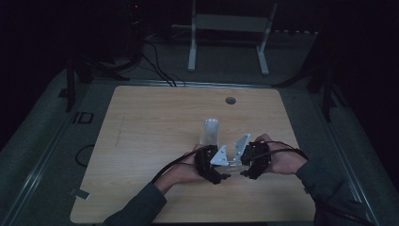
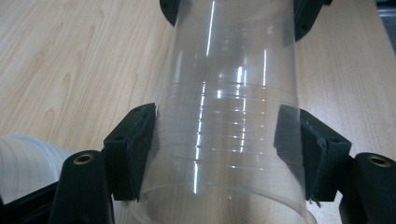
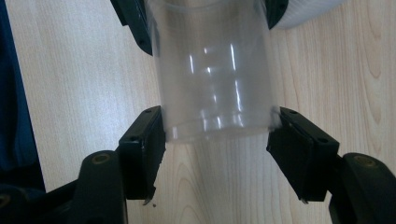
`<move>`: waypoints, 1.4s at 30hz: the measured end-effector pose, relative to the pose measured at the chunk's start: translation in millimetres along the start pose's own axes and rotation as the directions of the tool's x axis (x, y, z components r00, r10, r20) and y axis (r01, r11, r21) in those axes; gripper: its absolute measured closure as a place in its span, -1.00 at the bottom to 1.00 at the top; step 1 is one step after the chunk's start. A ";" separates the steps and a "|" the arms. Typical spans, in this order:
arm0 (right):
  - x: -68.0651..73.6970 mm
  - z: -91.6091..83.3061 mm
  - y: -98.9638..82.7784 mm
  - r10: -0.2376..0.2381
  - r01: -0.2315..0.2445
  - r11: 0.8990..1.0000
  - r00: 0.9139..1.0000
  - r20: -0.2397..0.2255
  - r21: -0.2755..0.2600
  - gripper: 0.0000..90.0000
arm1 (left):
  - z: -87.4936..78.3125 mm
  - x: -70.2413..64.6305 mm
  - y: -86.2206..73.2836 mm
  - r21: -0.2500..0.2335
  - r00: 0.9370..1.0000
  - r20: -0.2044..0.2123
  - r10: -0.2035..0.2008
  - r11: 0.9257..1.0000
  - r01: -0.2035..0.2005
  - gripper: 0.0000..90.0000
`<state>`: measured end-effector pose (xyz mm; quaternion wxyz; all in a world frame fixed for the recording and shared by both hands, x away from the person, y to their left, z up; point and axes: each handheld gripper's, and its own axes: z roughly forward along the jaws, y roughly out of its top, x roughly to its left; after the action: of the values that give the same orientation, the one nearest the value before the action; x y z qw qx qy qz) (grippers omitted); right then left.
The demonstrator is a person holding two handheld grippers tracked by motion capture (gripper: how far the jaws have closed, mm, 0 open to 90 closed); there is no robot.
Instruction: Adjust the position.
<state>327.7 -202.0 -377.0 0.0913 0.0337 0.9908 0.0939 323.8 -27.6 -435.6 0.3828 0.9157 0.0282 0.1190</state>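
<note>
Dim, dark-edged high view; brighter gripper views, glare streaks on clear plastic.

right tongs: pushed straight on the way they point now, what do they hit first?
Probably the left tongs. The right tongs sit at the end of the clear plastic cup, and the left tongs' pads clamp the same cup just ahead. Depth between them is unclear.

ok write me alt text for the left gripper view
A clear plastic cup lies lengthwise between the left gripper's two black jaws, whose pads press its ribbed sides near the rim. The other gripper's jaws flank its far end above a light wooden table, with a white ribbed cup at the lower left.
</note>
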 end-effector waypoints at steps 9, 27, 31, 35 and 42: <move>3.3 5.9 3.4 -0.027 0.027 1.000 1.000 -0.006 0.003 -0.15 | 0.0 0.9 -0.2 -0.007 0.999 0.034 -0.011 1.000 0.011 -0.32; 6.4 13.5 2.5 -0.043 0.043 0.999 0.999 -0.007 0.010 -0.13 | 7.8 -6.9 0.3 -0.066 0.996 0.040 -0.080 0.994 0.082 -0.31; 6.7 13.7 2.1 -0.039 0.039 0.999 0.999 -0.001 0.007 -0.08 | 3.4 -2.3 0.4 -0.003 0.999 0.038 -0.004 1.000 0.004 -0.35; 6.6 14.9 -1.3 -0.019 0.019 1.000 1.000 -0.016 -0.013 -0.07 | 3.5 -2.9 1.1 -0.009 0.999 0.038 -0.025 1.000 0.025 -0.40; 7.1 16.2 -6.5 0.002 -0.003 0.999 1.000 -0.015 -0.040 -0.07 | 2.5 -2.7 2.1 -0.030 0.999 0.004 -0.040 0.999 0.040 -0.57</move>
<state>323.5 -204.8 -395.1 0.0843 0.0325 0.9894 0.1139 321.7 -31.2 -436.4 0.3990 0.9093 0.0440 0.1100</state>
